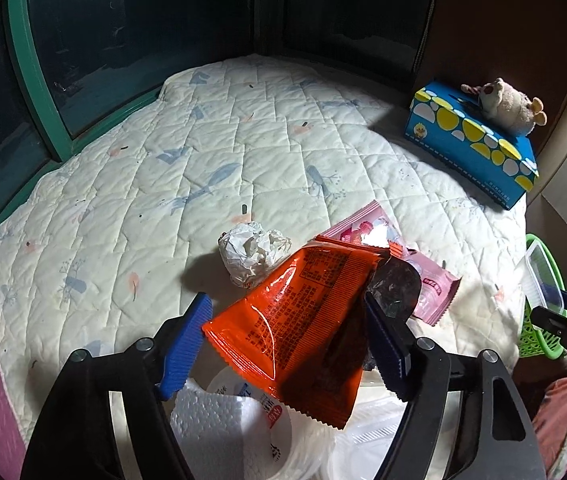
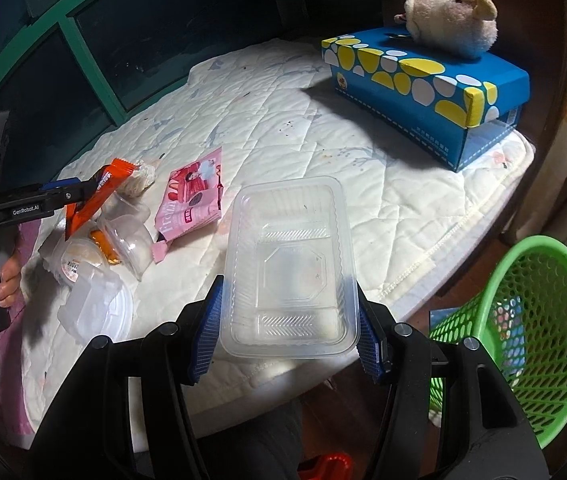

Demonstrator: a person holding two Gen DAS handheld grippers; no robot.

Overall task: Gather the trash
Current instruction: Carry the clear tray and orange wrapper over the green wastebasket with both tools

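While your right gripper clamped the clear plastic tray by its long sides, near the quilt's edge and left of the green mesh basket, your left gripper pinched a glossy, crinkled orange wrapper above the lidded cups, a crumpled white paper ball lying just beyond

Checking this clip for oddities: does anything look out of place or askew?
A plush toy lies on its side atop the tissue box. The rest is expected litter: a crumpled paper ball and a pink wrapper on the quilt.
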